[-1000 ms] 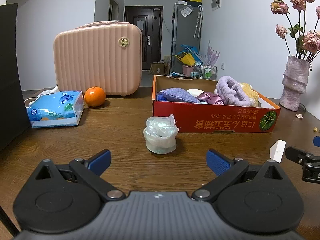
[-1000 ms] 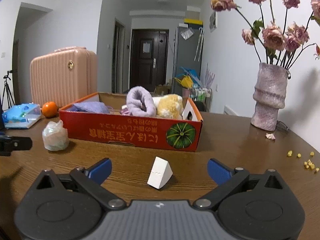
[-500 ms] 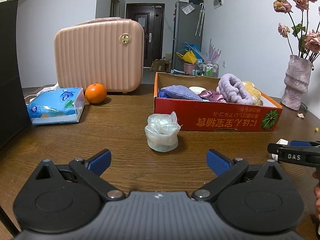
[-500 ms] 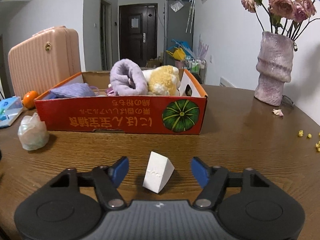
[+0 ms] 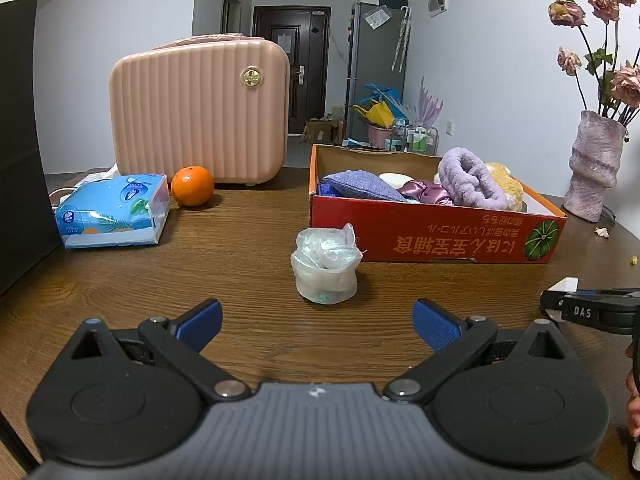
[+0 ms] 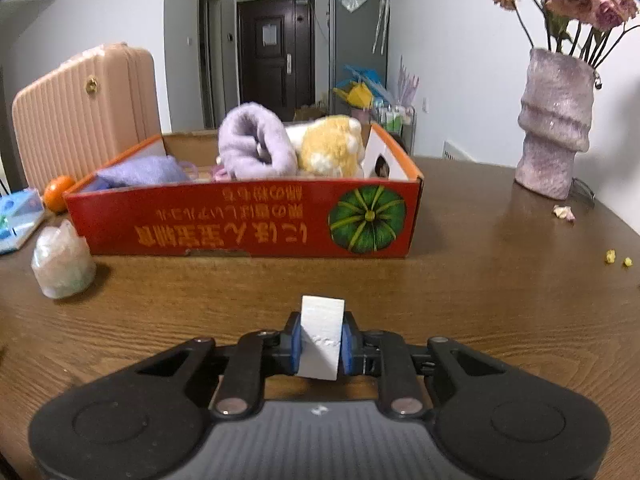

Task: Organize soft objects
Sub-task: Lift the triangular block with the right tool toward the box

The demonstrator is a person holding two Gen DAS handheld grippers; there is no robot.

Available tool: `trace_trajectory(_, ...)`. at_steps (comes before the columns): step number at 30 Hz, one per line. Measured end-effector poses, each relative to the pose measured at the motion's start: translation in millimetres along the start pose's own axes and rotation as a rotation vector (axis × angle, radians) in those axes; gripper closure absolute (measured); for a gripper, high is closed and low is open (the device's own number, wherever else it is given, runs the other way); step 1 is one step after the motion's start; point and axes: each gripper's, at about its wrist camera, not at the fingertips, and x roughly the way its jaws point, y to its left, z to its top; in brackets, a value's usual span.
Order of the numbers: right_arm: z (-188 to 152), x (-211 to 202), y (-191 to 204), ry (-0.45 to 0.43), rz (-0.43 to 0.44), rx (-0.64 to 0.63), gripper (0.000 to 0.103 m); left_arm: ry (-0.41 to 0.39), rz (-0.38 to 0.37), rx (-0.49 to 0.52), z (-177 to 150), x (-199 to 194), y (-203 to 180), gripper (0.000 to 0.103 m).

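My right gripper is shut on a white foam wedge just above the wooden table, its blue pads pressing both sides. Behind it stands a red cardboard box holding a purple headband, a yellow plush and a lilac cloth. My left gripper is open over bare wood, with a crumpled clear plastic bag a little ahead of its fingers. In the left wrist view the right gripper shows at the right edge with the white wedge in it.
A pink ribbed case, an orange and a blue tissue pack stand at the back left. A purple vase with dried roses is at the back right. Small yellow crumbs lie on the right of the table.
My right gripper moved forward onto the white wedge and closed on it, turning the wedge upright between the pads. The left gripper stayed where it was.
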Motion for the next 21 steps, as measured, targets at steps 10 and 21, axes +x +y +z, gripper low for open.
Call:
trace_trajectory(10, 4.3, -25.5, -7.3, -0.156, 0.005, 0.050, 0.085, 0.002, 0.000, 0.000, 1.0, 0.9, 0.3, 0.000)
trace_trajectory(21, 4.5, -28.3, -10.7, -0.194, -0.014, 0.073, 0.085, 0.007, 0.026, 0.005, 3.8, 12.9, 0.8, 0.000)
